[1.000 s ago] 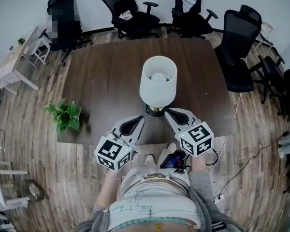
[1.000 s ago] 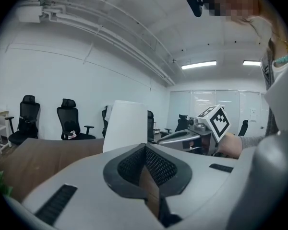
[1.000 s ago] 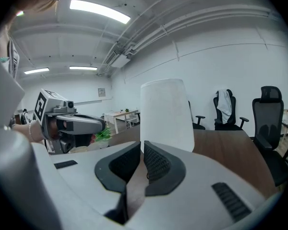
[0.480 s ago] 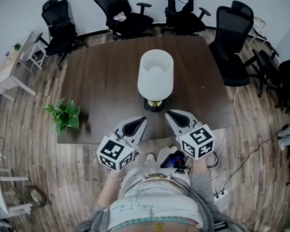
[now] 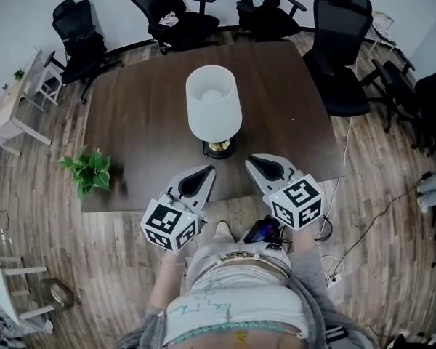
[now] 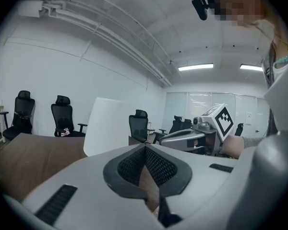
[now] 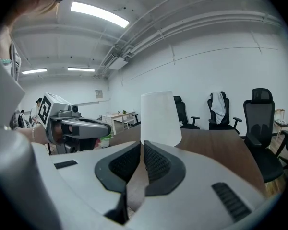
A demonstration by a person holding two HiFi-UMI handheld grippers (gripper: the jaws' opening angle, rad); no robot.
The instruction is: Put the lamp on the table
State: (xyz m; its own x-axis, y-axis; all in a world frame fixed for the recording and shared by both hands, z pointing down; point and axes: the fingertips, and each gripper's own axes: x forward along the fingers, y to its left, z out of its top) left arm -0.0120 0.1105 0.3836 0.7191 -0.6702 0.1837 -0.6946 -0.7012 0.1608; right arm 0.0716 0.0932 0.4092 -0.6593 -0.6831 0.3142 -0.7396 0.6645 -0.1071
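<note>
Lamp is on the bench. I see it standing upright on its dark round base, white shade on top, roughly mid-width and toward the near edge. Nothing is touching it.

Left gripper hovers just short of the base, on its left side, tips over the near edge of the bench. In the left gripper view the jaws are pressed together with nothing between them, and the white shade rises just beyond them. Right gripper mirrors it on the other side of the base, near but clear of the lamp. Its own view shows the pads closed tight on each other, empty, with the shade standing straight ahead.

Moving outward: a small green plant at the bench's near left corner, well apart from the lamp. Black office chairs ring the far side and the right. A white side table stands off to the left on the wood floor.
</note>
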